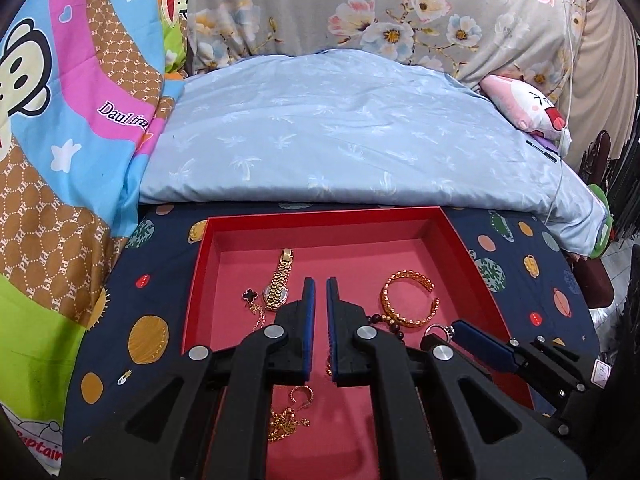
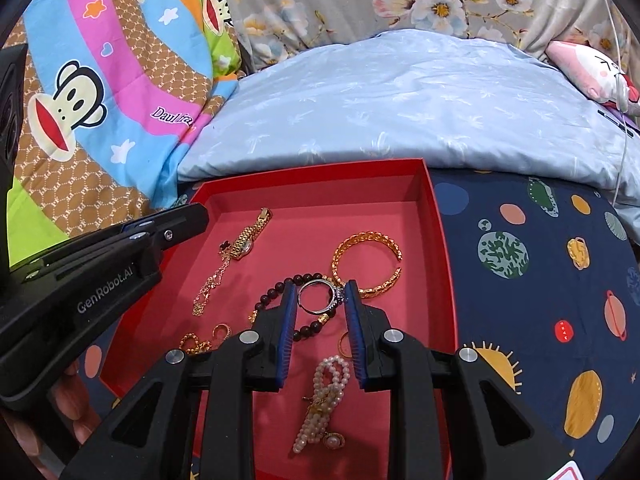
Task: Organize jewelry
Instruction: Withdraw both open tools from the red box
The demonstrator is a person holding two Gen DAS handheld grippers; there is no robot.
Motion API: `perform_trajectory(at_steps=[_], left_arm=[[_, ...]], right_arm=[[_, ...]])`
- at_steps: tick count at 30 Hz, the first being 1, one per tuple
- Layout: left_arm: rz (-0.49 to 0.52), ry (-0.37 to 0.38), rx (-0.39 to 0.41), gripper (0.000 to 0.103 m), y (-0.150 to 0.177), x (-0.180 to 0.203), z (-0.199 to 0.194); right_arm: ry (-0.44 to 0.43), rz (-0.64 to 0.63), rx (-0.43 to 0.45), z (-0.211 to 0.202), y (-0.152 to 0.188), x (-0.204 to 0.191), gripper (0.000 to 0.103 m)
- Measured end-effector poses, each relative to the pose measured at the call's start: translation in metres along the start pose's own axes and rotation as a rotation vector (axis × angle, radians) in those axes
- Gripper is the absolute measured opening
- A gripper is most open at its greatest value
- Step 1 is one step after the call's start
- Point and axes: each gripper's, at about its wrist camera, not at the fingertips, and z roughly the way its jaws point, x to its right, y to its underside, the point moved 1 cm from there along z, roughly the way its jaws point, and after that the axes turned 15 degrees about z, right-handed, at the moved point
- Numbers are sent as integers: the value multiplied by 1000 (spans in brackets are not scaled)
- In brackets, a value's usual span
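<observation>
Most of the jewelry already sat jumbled in the red box (image 2: 434, 216), the right gripper (image 2: 321, 294) was clamped on a silver ring (image 2: 318, 298) over it, the left gripper (image 1: 320, 292) empty and closed, so sorting looked barely started.

Both cameras sit close above a red tray (image 1: 468, 248) on a bed, each looking forward and steeply down along its own gripper's fingers. The left view looks from the tray's left side, the right view from its right; both share the tray, the blue pillow (image 2: 400, 112) and each other's gripper
</observation>
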Motion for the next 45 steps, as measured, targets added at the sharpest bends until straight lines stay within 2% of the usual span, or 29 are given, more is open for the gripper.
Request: perform_trajectory(at_steps=[7,9,10,14,19,22,27,33,45], left_arm=[[-6,-14,-16,7,3,-3,6],[-11,-20,-20,19,3,-5,8],[-16,-27,-20,32,4,-6,8],[-16,-72,9,57,5,-9,0],[-48,-85,22,67,11,-18,-18],[-64,-103,31,80,27,-22,-36],[-60,-140,24,80,57,-23,-59],[-73,-131,4,80,86,-20,-75],[-77,-188,-65,80,121,-22,-65]], right_arm=[[4,-3,7,3,0,-1,23],[5,-4,11,2,0,-1,25],[7,-5,15,2,0,-1,27],[18,4,39,-5,-1,1,34],[26,19,73,-27,5,8,45],[55,12,106,-47,19,13,54],[90,24,136,-70,43,20,60],[98,42,140,-87,65,19,62],[119,51,112,-75,63,20,63]])
